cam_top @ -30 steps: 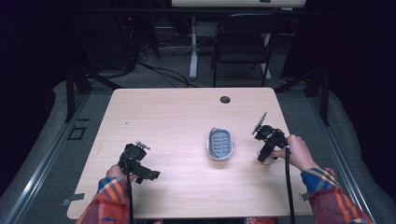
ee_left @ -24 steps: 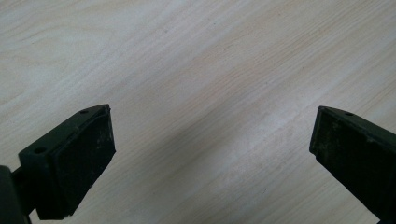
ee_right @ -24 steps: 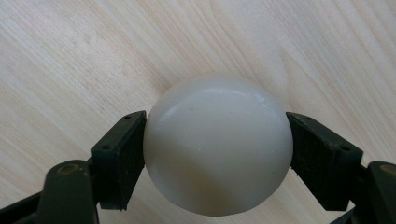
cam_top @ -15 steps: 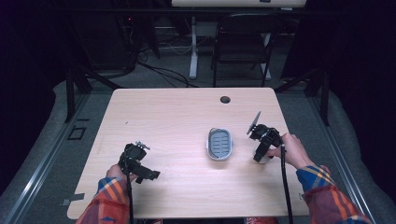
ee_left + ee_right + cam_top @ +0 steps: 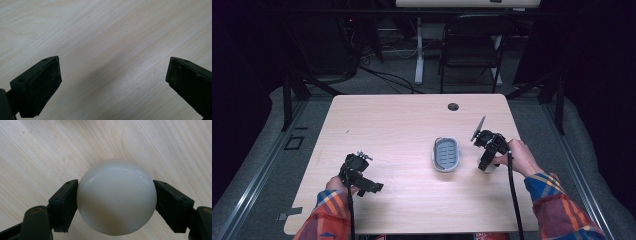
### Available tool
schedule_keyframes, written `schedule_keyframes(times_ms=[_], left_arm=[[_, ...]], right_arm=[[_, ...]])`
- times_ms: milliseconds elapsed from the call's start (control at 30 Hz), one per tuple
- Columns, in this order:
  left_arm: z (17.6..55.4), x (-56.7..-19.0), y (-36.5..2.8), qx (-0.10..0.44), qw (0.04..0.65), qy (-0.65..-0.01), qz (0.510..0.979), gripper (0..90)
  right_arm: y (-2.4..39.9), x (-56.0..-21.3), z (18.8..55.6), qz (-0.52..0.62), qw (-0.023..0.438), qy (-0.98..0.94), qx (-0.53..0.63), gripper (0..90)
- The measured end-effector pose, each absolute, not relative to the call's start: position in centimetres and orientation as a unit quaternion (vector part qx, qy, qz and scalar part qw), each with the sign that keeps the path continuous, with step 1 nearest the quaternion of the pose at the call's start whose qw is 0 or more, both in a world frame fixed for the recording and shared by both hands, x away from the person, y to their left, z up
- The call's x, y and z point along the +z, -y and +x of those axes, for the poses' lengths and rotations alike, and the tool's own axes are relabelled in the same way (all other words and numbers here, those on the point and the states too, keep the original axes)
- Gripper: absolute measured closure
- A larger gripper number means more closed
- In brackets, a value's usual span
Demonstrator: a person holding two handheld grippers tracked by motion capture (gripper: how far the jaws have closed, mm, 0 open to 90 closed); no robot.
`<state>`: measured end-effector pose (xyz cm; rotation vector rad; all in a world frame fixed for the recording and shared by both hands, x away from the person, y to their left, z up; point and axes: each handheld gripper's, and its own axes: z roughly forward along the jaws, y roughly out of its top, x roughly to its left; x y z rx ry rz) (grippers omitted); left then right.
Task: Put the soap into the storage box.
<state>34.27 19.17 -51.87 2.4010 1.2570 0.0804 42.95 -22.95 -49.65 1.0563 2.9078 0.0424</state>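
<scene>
I have the smooth white rounded object point(image 5: 116, 200) clamped in my right tool point(image 5: 488, 159), just right of the grey slotted oval dish point(image 5: 446, 154); next, carry it over. Left tool point(image 5: 360, 176) rests agape on the pale wooden worktop point(image 5: 397, 125).

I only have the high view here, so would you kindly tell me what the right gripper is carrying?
Observer: In the right gripper view, the right gripper is shut on a smooth, glossy white rounded object, one pad on each side.
Operator: Thank you. Is anything between the left gripper's jaws?
Observer: No, the left gripper is open, and its view shows bare wooden table between the pads.
Operator: And does the white object sit on the table?
Observer: I cannot tell; the right gripper view shows wood grain behind it, but not whether they touch.
</scene>
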Motion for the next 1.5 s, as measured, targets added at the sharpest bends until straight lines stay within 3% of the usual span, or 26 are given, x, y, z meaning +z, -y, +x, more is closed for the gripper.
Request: schedule_keyframes(times_ms=[1500], left_arm=[[34.3,-51.9,-19.2,0.029,0.214,-0.452,0.865,0.1]], right_arm=[[19.9,-45.2,44.7,0.316,0.052,-0.947,0.029,23.5]])
